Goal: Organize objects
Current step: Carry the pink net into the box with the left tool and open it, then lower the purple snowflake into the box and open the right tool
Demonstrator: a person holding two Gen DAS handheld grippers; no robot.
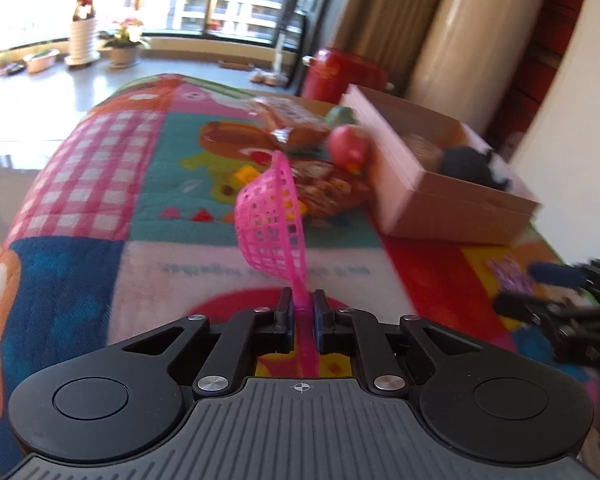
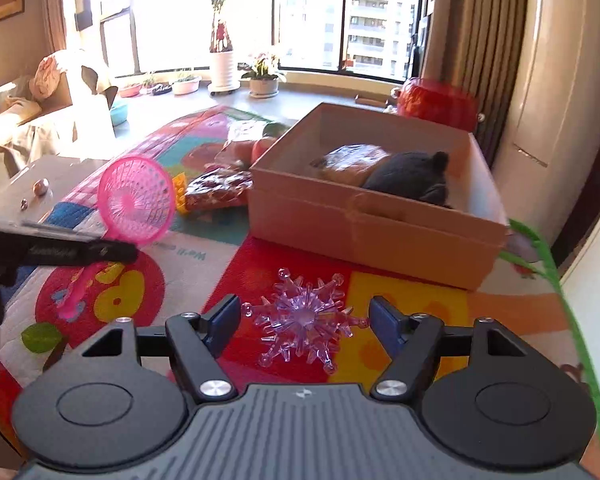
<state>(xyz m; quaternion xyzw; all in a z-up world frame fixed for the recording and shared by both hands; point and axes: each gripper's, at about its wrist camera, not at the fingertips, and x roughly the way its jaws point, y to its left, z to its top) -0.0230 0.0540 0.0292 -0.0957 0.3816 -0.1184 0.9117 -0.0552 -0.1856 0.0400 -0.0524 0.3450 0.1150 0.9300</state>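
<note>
The left gripper [image 1: 299, 312] is clamped tight on the handle of a pink toy strainer [image 1: 272, 216], holding it clear of the play mat [image 1: 80, 160] with the basket tipped on edge. The right gripper [image 2: 302, 320] stands about half open around a clear spiky star ornament [image 2: 304, 318] near the mat's front edge; whether its pads [image 2: 382, 318] touch the spikes cannot be told. The cardboard box [image 2: 360, 236], already holding a dark plush toy [image 2: 412, 178], sits at the mat's right side. Collecting appears under way; next, the strainer probably needs carrying over the box rim.
</note>
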